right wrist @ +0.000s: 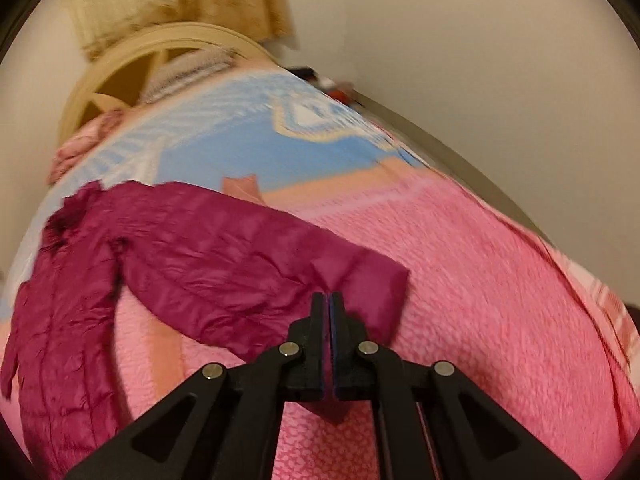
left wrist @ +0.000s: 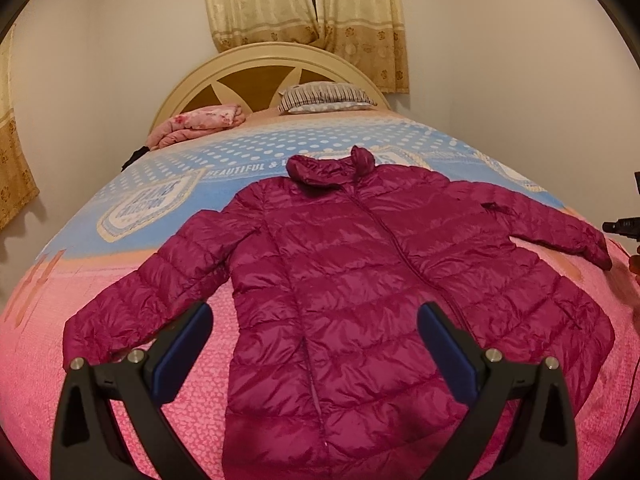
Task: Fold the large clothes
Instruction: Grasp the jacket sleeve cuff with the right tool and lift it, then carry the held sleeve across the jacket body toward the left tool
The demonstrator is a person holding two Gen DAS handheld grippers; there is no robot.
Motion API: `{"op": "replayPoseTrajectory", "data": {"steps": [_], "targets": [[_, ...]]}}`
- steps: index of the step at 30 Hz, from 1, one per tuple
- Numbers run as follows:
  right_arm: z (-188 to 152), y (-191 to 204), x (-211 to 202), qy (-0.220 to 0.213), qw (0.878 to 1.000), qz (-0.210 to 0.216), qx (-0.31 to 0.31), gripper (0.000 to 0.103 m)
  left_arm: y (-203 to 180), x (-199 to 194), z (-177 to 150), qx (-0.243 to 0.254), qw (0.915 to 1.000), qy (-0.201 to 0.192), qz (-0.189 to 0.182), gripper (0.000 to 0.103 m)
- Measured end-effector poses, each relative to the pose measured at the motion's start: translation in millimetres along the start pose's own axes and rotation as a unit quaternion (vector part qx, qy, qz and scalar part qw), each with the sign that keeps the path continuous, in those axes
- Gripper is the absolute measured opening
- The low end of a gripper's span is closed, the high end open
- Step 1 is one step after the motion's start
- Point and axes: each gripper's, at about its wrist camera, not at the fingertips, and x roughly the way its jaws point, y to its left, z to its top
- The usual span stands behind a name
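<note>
Here the magenta puffer jacket (left wrist: 360, 280) lies spread face-up on the bed (left wrist: 120, 360), both sleeves out. The right gripper (right wrist: 329, 300) is clamped on 1 sleeve cuff (right wrist: 372, 280), probably to fold it inward; the left gripper (left wrist: 316, 316) hovers wide open, empty.

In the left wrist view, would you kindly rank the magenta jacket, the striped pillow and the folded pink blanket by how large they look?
1. magenta jacket, by far the largest, though nearest the camera.
2. and 3. striped pillow and folded pink blanket: they look alike, so no ranking.
</note>
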Motion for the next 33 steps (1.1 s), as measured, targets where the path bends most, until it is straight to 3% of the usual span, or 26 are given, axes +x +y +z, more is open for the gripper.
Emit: {"op": "replayPoseTrajectory", "data": {"steps": [4,6,8,11,15,17,18,19,20,21,23,25,26,28,30,33], "targets": [[0,1,-8,-0.021,0.999,0.04,-0.01,0.002,0,-4,1,-0.001,1.0,-0.004,-0.001,0.103],[1,6,-14,-0.042,0.999,-0.002,-0.027,0.003,0,-5,1,-0.002,1.0,-0.003,-0.001,0.103],[3,1,-15,-0.035,0.999,-0.032,-0.008,0.003,-1,-5,1,-0.001,1.0,-0.001,-0.002,0.103],[5,-18,-6,0.01,0.997,0.041,0.058,0.003,-4,-5,-2,0.003,1.0,0.002,-0.005,0.103],[1,-8,-6,0.004,1.0,0.023,-0.001,0.003,-9,-4,-3,0.009,0.9999,0.004,-0.006,0.103],[0,-5,-14,-0.02,0.999,0.02,-0.015,0.004,-10,-4,-3,0.009,0.9999,0.004,-0.006,0.103],[0,-3,-18,-0.033,0.999,0.033,-0.028,0.019,-10,-4,-3,0.008,0.9999,0.005,-0.007,0.103],[0,-3,-19,-0.041,0.997,0.061,-0.028,0.079,-11,-4,-3,0.009,0.9999,0.005,-0.006,0.103],[1,-8,-21,-0.05,0.995,0.081,-0.005,0.101,-11,-4,-3,0.008,0.9999,0.005,-0.006,0.103],[3,-12,-20,-0.052,0.994,0.098,0.01,0.102,-11,-5,-3,0.008,0.9999,0.005,-0.006,0.103],[3,-17,-15,-0.049,0.996,0.07,0.039,0.102,-11,-6,-3,0.007,1.0,0.003,-0.006,0.103],[2,-22,-8,-0.038,0.995,0.073,0.053,0.102,-10,-7,-3,0.008,1.0,0.002,-0.005,0.103],[1,-25,-3,-0.029,0.995,0.062,0.067,0.102,-10,-7,-2,0.008,1.0,0.001,-0.005,0.103],[-2,-32,12,0.01,0.992,0.077,0.096,0.102,-9,-6,-2,0.007,1.0,0.004,-0.005,0.103],[-5,-34,20,0.021,0.99,0.083,0.112,0.102,-8,-5,-1,0.006,1.0,0.005,-0.003,0.103],[-11,-30,40,0.064,0.991,0.036,0.108,0.102,-8,-4,-2,0.008,0.9999,0.009,-0.003,0.103]]}}
